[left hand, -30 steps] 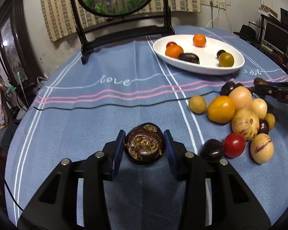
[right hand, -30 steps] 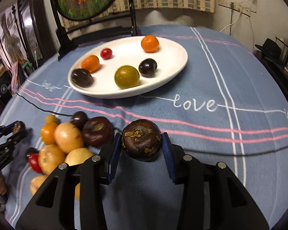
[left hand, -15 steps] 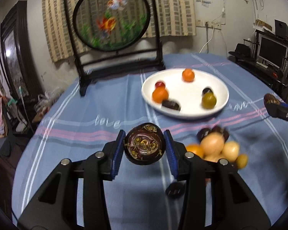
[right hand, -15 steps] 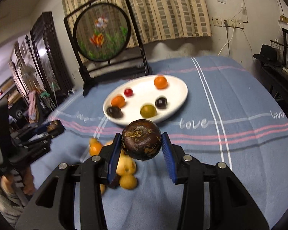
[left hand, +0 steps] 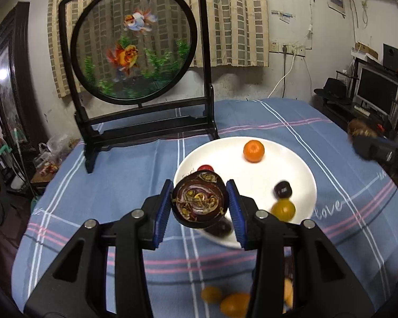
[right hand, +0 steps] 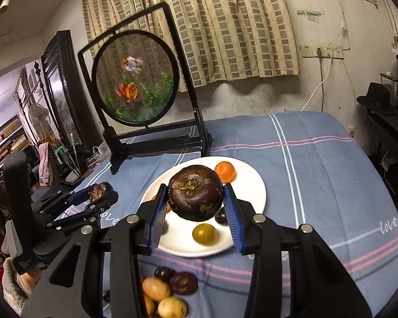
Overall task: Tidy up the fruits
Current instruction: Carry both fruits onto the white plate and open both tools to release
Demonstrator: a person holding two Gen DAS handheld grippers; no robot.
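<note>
So both grippers are up over the white plate (right hand: 254,185), left gripper (left hand: 200,202) and right gripper (right hand: 196,208) each clamped on a dark purple fruit (left hand: 199,198) (mangosteen, probably).

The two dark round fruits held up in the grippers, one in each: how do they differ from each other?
The fruit in the left gripper shows a glossy purple face with swirled rings and yellow-green flecks; the fruit in the right gripper looks matte, brown-black and rougher, with one yellowish patch on top. The right gripper's fruit also bulges higher above its blue pads. Both are dark, roundish, pinched between blue pads and held in the air near the white plate.
</note>
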